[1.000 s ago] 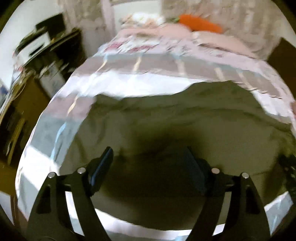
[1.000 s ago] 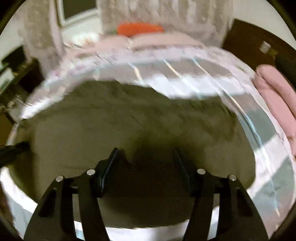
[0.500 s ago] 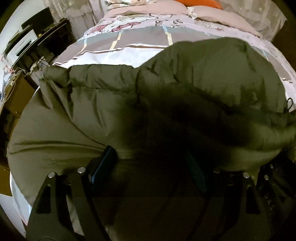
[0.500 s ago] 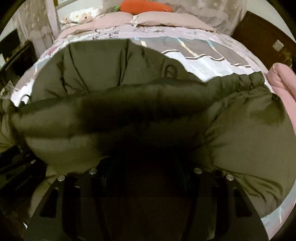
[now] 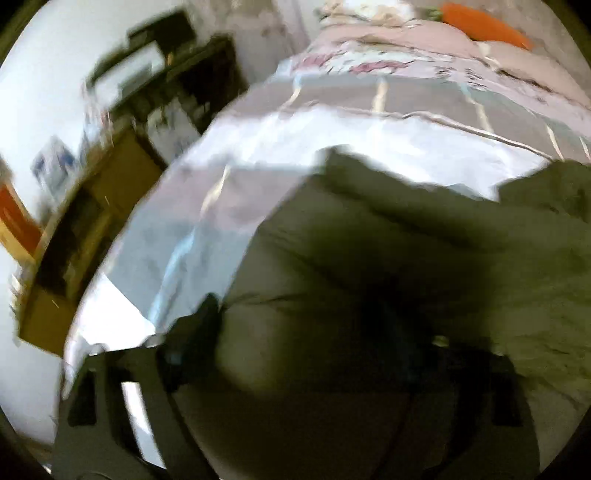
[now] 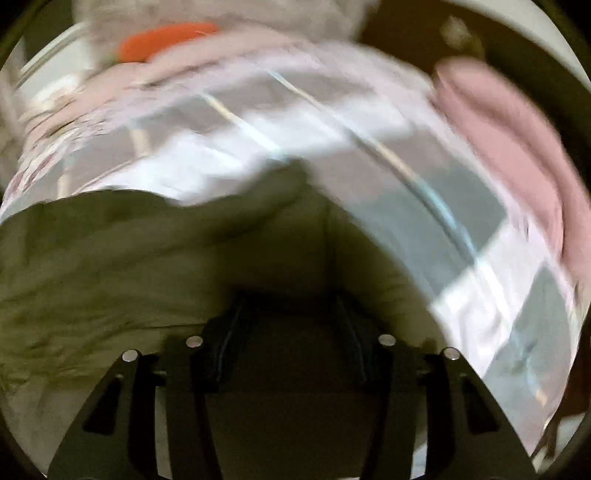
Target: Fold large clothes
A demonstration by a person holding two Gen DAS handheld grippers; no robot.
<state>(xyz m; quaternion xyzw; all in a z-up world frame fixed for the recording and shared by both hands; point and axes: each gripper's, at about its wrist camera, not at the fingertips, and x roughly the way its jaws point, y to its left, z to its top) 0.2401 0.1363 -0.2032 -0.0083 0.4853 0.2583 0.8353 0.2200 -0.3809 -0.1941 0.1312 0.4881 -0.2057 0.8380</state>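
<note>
A large olive-green padded jacket (image 5: pixel 388 251) lies on the bed, filling the lower half of both views; it also shows in the right wrist view (image 6: pixel 155 251). My left gripper (image 5: pixel 306 332) is open just above its near left part, with the fabric bulging between the jaws. My right gripper (image 6: pixel 291 317) is open over the jacket's near right part, fingers (image 6: pixel 229 332) spread wide. Both views are blurred by motion. Neither gripper holds anything that I can see.
The jacket lies on a bed with a grey, white and pink checked cover (image 5: pixel 369 122). An orange cushion (image 5: pixel 484 22) and pink pillows lie at the head. Dark shelving and a wooden unit (image 5: pixel 122 177) stand left of the bed. A pink garment (image 6: pixel 509 147) lies at the right edge.
Half a second ago the jacket's folded bulk filled both views close up. Now both grippers have swung back and outward, left to the left and right to the right, showing more bed cover.
</note>
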